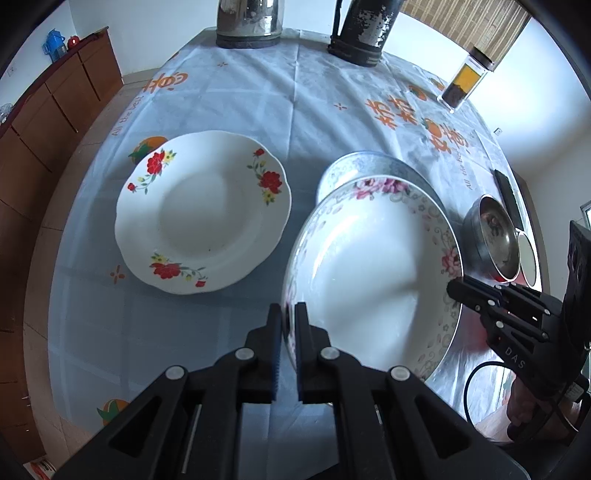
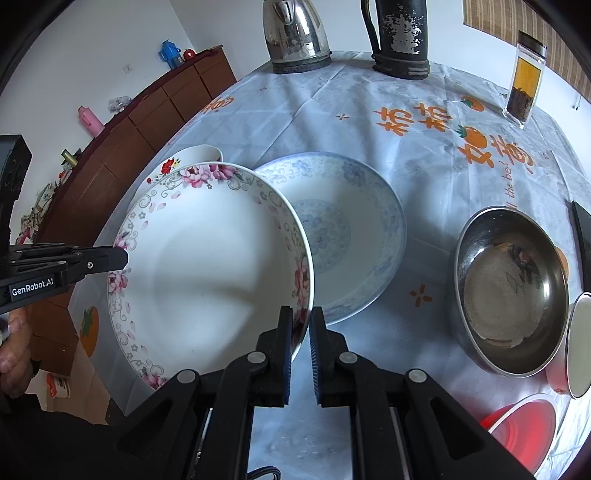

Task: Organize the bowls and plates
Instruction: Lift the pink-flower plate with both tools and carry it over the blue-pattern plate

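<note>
A pink-flowered plate [image 1: 369, 266] [image 2: 207, 266] is held tilted above the table, gripped at both sides. My left gripper [image 1: 287, 317] is shut on its left rim; it also shows in the right wrist view [image 2: 118, 258]. My right gripper [image 2: 300, 321] is shut on its right rim; it also shows in the left wrist view [image 1: 456, 288]. A red-flowered plate [image 1: 203, 210] lies on the table to the left, partly hidden in the right wrist view [image 2: 195, 155]. A blue-patterned plate [image 2: 347, 236] [image 1: 369, 164] lies behind and under the held plate.
A steel bowl [image 2: 509, 291] [image 1: 491, 240], a white cup [image 2: 580, 343] and a red bowl [image 2: 524, 428] sit at the right. A steel kettle [image 2: 295, 33], a black flask [image 2: 402, 37] and a spice jar [image 2: 524, 81] stand at the far edge. A wooden cabinet [image 1: 44, 122] stands left.
</note>
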